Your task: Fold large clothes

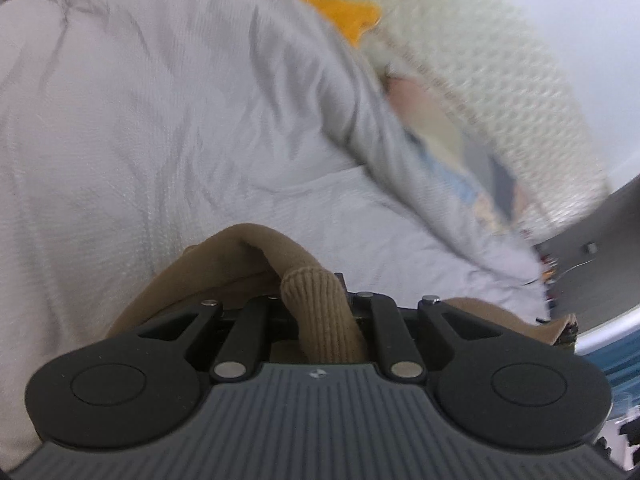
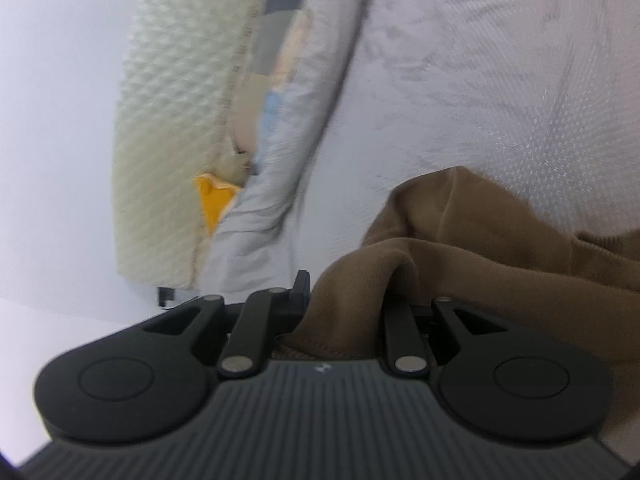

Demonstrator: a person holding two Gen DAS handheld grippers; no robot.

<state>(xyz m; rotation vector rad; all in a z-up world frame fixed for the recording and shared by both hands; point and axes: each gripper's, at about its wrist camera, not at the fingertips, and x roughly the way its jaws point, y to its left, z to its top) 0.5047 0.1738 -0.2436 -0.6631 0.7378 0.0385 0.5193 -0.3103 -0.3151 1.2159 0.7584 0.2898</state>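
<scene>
Your left hand-held gripper [image 1: 320,300] clamped ribbed cuff of brown sweater [image 1: 324,320] at 6 o'clock; right hand-held gripper [image 2: 344,300] clamped bunched body over white bedsheet [image 2: 500,80]. Knit soft, limp, light; you should grip hems.

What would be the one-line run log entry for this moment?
left tool: shut on brown knitted garment ribbed cuff | right tool: shut on brown knitted garment | surface: white textured bedsheet
</scene>
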